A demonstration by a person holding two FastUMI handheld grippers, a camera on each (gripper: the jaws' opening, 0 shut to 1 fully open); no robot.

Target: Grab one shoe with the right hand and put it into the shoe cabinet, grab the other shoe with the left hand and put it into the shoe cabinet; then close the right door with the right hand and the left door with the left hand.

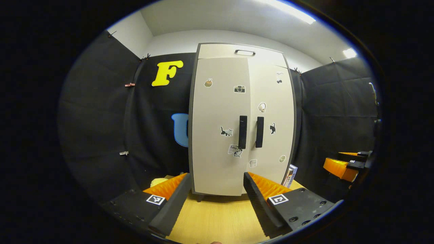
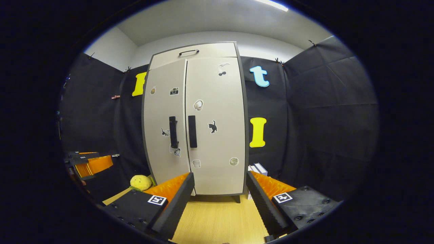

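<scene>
The beige shoe cabinet (image 1: pixel 220 142) stands upright on the wooden table (image 1: pixel 217 220), both doors closed flush, with stickers on them. Its two dark handles (image 1: pixel 242 132) sit side by side at the middle seam. My left gripper (image 1: pixel 215 196) is open a little in front of the cabinet's base, with nothing between its fingers. In the right gripper view the same cabinet (image 2: pixel 213 145) faces me with its handles (image 2: pixel 192 131) at the seam. My right gripper (image 2: pixel 220 200) is open and holds nothing, just short of the right door's lower edge.
A yellow plush toy (image 2: pixel 140 182) lies left of the cabinet, and white boxes (image 2: pixel 257 168) stand at its right. The right gripper (image 1: pixel 342 166) appears far right in the left gripper view; the left gripper (image 2: pixel 90 162) appears far left in the right gripper view.
</scene>
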